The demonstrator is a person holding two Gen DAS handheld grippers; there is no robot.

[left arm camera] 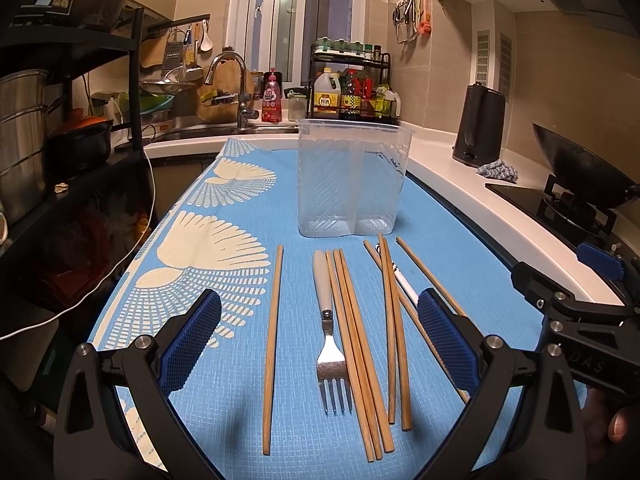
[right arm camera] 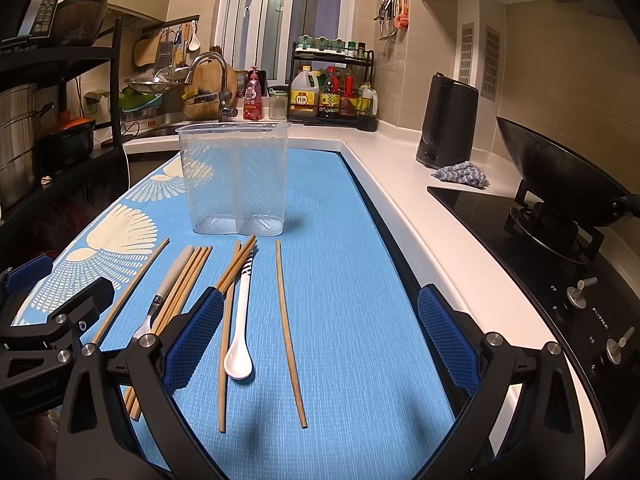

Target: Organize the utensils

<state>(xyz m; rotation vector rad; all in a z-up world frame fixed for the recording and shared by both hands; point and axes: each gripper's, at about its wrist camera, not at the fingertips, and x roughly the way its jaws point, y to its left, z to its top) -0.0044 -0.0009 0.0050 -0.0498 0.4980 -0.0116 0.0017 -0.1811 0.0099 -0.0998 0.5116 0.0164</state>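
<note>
A clear two-compartment plastic holder [left arm camera: 352, 180] [right arm camera: 234, 182] stands empty on the blue mat [left arm camera: 224, 380] [right arm camera: 352, 320]. In front of it lie several wooden chopsticks [left arm camera: 360, 352] [right arm camera: 290, 336], a fork [left arm camera: 330, 332] [right arm camera: 160, 300] with a beige handle, and a white spoon [right arm camera: 240, 332] [left arm camera: 402, 280]. My left gripper [left arm camera: 320, 340] is open and empty, hovering above the fork and chopsticks. My right gripper [right arm camera: 320, 340] is open and empty, above the spoon and a single chopstick. Each gripper shows at the edge of the other's view.
A white counter [right arm camera: 400, 184] runs along the mat's right side, with a black kettle [right arm camera: 448, 124], a blue cloth [right arm camera: 462, 174], and a wok [right arm camera: 560, 172] on a stove. A sink, faucet [left arm camera: 236, 84] and condiment rack [left arm camera: 352, 88] stand behind. A black shelf [left arm camera: 60, 120] stands at left.
</note>
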